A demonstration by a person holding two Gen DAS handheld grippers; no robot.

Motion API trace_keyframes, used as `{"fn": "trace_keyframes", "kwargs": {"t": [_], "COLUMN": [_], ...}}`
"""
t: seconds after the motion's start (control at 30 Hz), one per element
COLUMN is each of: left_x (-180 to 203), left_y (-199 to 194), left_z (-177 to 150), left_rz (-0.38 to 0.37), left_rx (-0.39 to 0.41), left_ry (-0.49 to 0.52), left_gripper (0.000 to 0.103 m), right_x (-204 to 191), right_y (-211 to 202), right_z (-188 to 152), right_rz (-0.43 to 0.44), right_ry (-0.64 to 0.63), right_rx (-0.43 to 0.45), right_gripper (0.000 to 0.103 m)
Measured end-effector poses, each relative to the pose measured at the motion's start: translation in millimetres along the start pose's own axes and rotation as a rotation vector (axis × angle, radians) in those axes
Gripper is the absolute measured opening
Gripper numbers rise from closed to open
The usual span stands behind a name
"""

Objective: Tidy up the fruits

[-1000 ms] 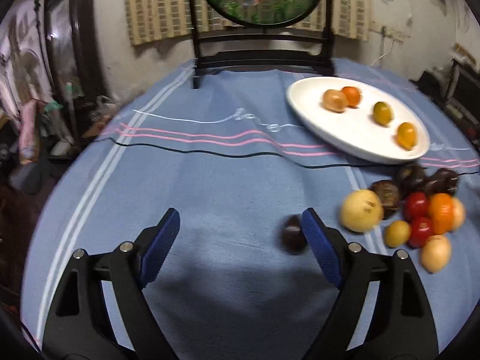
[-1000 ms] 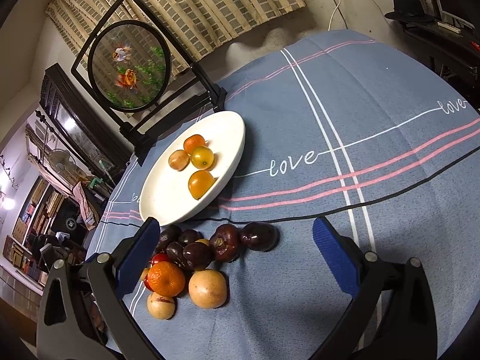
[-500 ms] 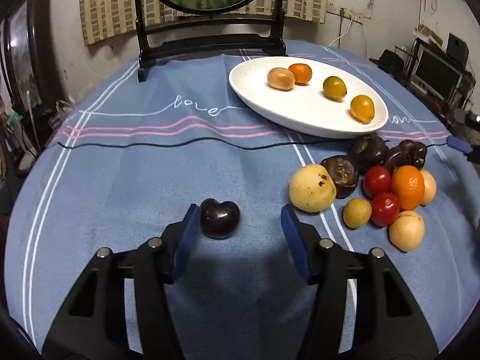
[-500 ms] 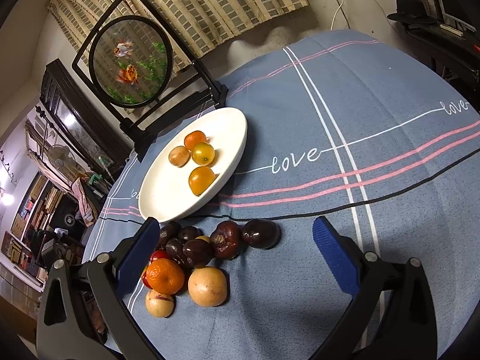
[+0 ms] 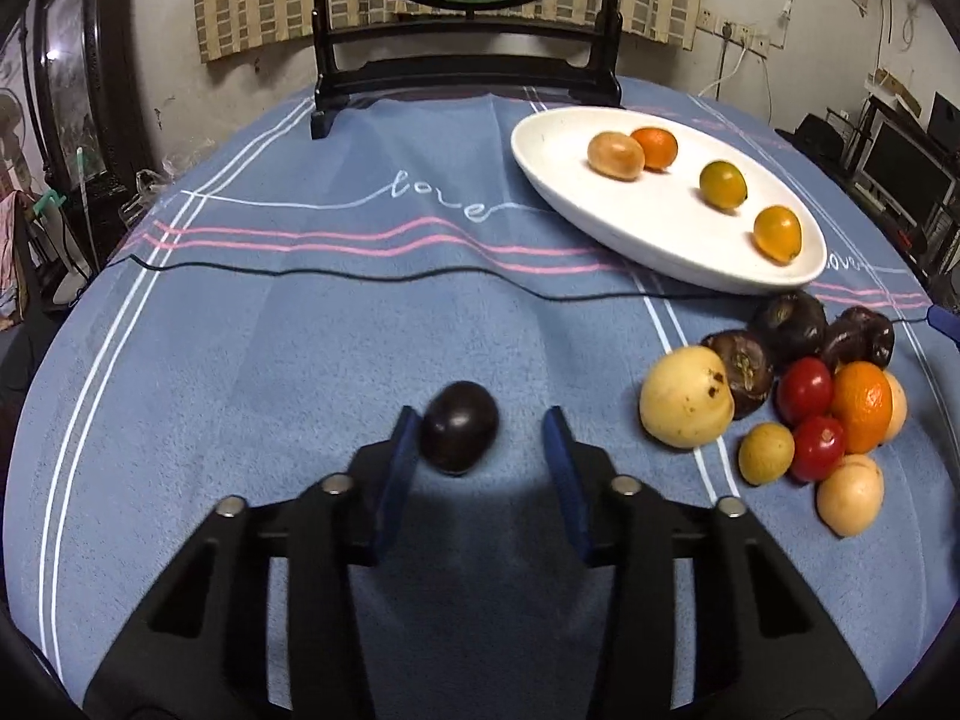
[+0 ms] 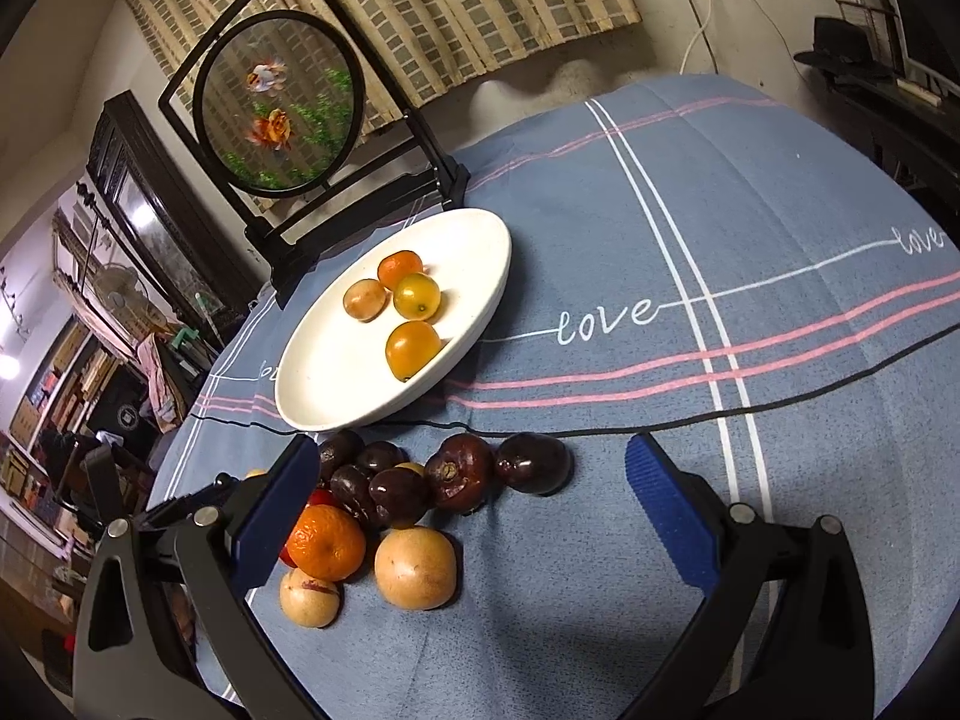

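Left wrist view: the left gripper is partly open around a dark round fruit, low in the middle. The fruit touches the left blue pad, with a gap on the other side. A white plate sits upper right. Right wrist view: the right gripper is wide open and holds nothing, above a fruit pile.

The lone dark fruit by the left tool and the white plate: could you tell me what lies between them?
Only bare blue cloth with its black and pink stripes lies between the dark fruit and the plate, as the left wrist view shows.
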State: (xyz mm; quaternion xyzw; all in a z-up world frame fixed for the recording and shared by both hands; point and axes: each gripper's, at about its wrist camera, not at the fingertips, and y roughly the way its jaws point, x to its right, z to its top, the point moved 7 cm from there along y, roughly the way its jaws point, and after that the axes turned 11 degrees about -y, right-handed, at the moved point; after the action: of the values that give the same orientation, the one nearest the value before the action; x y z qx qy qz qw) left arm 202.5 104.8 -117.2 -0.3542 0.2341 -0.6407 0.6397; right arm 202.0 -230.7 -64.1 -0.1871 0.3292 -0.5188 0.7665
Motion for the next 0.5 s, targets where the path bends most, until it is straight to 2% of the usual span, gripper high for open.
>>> {"fn": "trace_keyframes", "kwargs": {"t": [0.3,0.43,0.5], "left_x": [-6,-9,-7], "left_y": [9,9,8], "left_z": [6,8,6], "left_rz": [0.008,-0.011,-0.028], "left_rx": [-0.016,-0.013,-0.017], "left_ry": [-0.031,-0.054,-0.053], "left_gripper": [0.035,0.027,0.027], "right_x": [-4,-9,-10], "right_y": [2,4,6], "right_z": [-2,-8,-14], "right_rz": [0.003,-0.008,-0.028], "right_ry": [-0.022,-0.075,-0.108], "right_rx": [-0.005,-0.029,-0.05], "right_gripper": [0.102,0.101,0.089]}}
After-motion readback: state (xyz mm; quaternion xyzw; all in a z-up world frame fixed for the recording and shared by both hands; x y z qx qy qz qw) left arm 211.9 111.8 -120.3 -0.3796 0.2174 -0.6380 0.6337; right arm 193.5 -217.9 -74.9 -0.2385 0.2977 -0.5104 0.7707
